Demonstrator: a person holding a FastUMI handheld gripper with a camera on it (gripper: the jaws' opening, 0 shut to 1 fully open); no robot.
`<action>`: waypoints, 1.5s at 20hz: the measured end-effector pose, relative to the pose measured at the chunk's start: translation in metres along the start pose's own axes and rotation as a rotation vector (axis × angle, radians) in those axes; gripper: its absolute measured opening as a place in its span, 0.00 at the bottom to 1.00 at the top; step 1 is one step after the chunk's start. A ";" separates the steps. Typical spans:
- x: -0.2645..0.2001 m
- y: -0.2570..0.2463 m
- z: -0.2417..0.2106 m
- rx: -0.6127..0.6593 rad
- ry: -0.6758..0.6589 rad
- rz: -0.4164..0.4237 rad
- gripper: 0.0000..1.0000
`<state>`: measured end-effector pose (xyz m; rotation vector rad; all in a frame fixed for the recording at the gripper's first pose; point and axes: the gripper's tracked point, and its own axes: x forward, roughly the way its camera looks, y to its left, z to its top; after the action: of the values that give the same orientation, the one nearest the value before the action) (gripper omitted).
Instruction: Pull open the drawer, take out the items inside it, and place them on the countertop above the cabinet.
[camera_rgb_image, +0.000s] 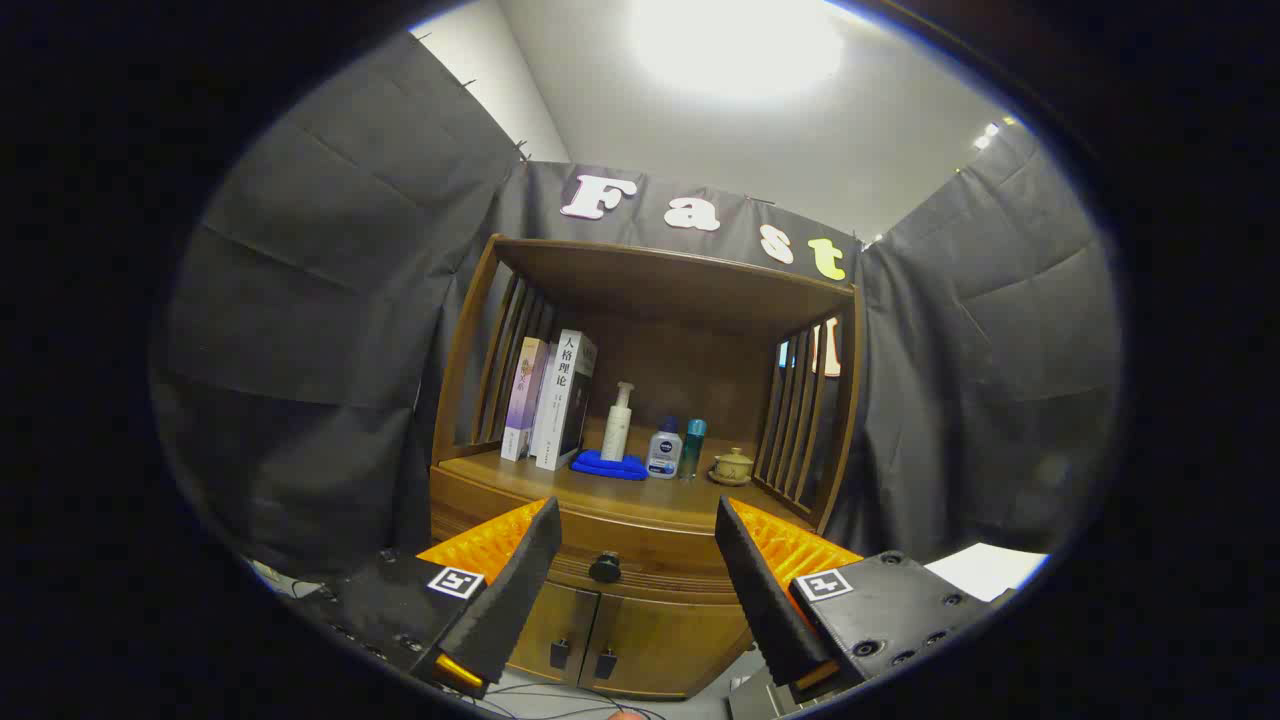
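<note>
Jaws stand wide with nothing between them, so the gripper can fit around the black drawer knob at 12 o'clock, just ahead. That drawer looks closed. Bottles sit on the tabletop above.

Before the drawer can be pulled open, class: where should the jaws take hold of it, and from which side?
Grip the dark round knob at the middle of the closed drawer front, coming straight at it from the front. It is the only part that juts out, and it sits ahead of the gripper, whose open jaws are apart from it, spread wider than the knob.
</note>
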<state>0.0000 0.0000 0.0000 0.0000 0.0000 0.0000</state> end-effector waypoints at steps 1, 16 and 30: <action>0.000 0.000 -0.001 0.005 0.000 -0.002 0.97; -0.001 -0.016 0.000 0.058 -0.017 -0.054 0.97; 0.030 -0.020 -0.011 0.089 0.019 -0.079 0.97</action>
<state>0.0302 -0.0202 -0.0106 0.0894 0.0187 -0.0786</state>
